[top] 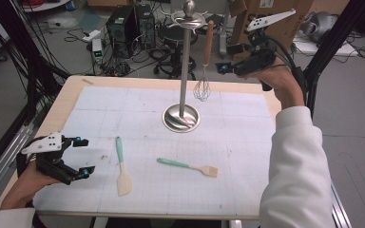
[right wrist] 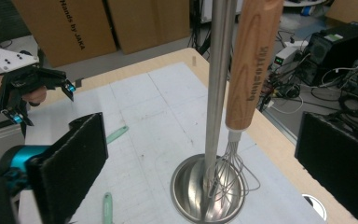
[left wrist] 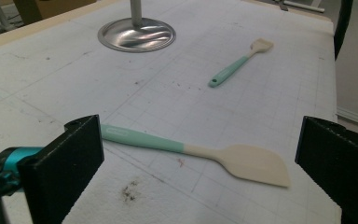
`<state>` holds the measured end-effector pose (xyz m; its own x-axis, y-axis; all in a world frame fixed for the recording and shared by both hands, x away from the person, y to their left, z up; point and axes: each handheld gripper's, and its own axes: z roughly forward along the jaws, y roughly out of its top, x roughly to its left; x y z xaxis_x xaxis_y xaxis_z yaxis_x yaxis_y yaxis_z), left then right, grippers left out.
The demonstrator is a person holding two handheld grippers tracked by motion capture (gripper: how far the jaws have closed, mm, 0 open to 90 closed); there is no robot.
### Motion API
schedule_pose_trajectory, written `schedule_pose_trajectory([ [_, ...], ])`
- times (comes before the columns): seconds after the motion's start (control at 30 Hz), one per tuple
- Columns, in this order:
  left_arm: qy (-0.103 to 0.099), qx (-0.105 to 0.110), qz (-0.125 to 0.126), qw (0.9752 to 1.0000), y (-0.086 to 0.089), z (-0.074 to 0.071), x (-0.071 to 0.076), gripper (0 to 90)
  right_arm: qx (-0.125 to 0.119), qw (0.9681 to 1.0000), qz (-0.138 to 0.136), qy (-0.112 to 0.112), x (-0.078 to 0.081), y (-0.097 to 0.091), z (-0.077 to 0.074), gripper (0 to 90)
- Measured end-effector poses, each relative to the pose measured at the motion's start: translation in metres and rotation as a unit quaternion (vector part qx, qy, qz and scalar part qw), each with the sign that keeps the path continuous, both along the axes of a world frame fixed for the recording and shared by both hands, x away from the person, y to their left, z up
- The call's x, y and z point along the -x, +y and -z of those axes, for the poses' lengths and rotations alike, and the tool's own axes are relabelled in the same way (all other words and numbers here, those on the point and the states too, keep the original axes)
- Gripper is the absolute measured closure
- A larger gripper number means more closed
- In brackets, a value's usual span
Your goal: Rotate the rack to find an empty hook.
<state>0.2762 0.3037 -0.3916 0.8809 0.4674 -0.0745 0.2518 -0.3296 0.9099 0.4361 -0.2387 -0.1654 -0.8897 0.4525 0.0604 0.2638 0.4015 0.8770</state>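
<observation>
— On the steel rack (top: 185, 57), we found the whisk (top: 204, 64) hanging by its wooden handle, just beside the pole, wires above the round base. What of the right gripper (top: 225, 68)?

— We noted its jaws wide apart, near the handle, gripping nothing.

— And the left gripper (top: 78, 156)?

— We recorded it wide as well, empty, low beside the spatula (top: 122, 167); the pastry brush (top: 190, 166) lay apart on the mat (top: 247, 156).

Left gripper (top: 78, 156) low at the near left of the table, held in the left hand (top: 26, 183), jaws wide apart, pointing across the table, nothing between them. Right gripper (top: 224, 67) raised at the far right, held in the right hand (top: 285, 88), white-sleeved forearm reaching forward; jaws wide apart, clamping nothing, pointing left.
</observation>
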Motion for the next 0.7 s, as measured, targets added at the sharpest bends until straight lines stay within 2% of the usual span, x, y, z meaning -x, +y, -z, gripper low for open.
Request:
schedule_pose_trajectory([
  [0.1, 0.001, 0.002, -0.002, 1.0, 0.001, 0.0, 0.0, 1.6, -0.003, 1.0, 0.0, -0.004, -0.001, -0.003, -0.004, 19.4],
  [0.13, 0.0, 0.001, -0.002, 1.0, 0.001, 0.0, 0.0, 1.6, -0.005, 1.0, -0.003, -0.004, -0.001, -0.004, -0.006, 20.9],
  [0.23, 0.001, 0.0, -0.002, 1.0, 0.001, 0.0, -0.001, 1.6, -0.002, 1.0, -0.006, -0.004, 0.0, -0.004, -0.011, 32.6],
  [0.37, 0.0, -0.003, -0.004, 1.0, 0.001, 0.001, -0.001, 1.6, -0.011, 0.9999, -0.002, -0.012, 0.001, -0.005, -0.017, 57.6],
  [0.4, 0.0, -0.004, -0.004, 1.0, 0.001, 0.001, -0.001, 1.6, -0.015, 0.9998, -0.005, -0.011, 0.002, -0.004, -0.018, 66.5],
  [0.5, 0.0, -0.004, -0.005, 1.0, 0.001, 0.001, -0.001, 1.6, -0.011, 0.9997, -0.005, -0.022, 0.006, 0.0, -0.023, 81.7],
  [0.57, 0.0, -0.005, -0.005, 1.0, 0.001, 0.001, -0.001, 1.6, -0.011, 0.9995, -0.007, -0.029, 0.007, 0.003, -0.026, 87.7],
  [0.7, 0.0, -0.006, -0.004, 1.0, 0.0, 0.001, -0.001, 1.7, -0.005, 0.9995, -0.01, -0.029, 0.008, 0.011, -0.033, 88.9],
])
